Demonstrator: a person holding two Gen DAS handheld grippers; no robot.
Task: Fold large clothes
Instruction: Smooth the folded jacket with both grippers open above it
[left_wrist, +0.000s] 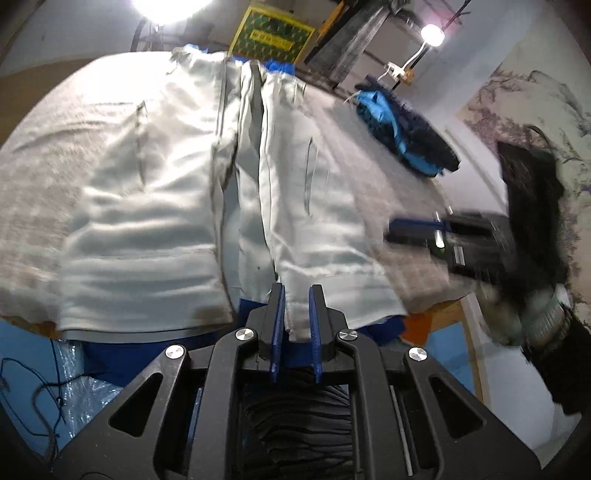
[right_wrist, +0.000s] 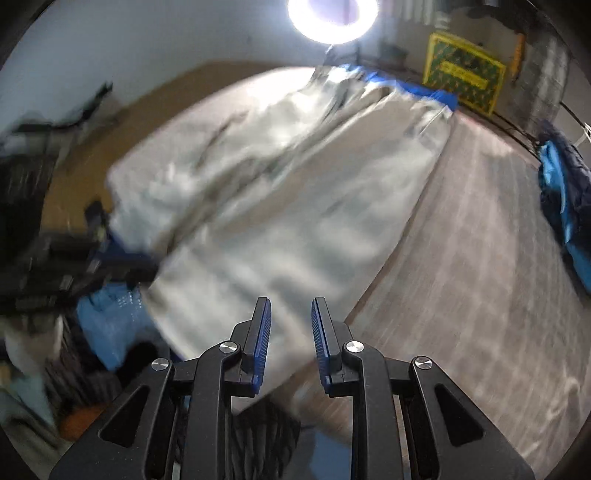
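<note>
One pale jacket (left_wrist: 155, 206), two claws: left claw (left_wrist: 296, 295), right claw (right_wrist: 290, 314).

most of the table (right_wrist: 461, 258) is taken up by the pale jacket (left_wrist: 147, 206) spread flat across it. open strip of bare grey cloth runs along the jacket's right side, plenty of room there. only thing in the way is a dark blue garment pile (left_wrist: 406, 136) near the far right edge. the right gripper (left_wrist: 410, 232) sits over that strip too.
</note>
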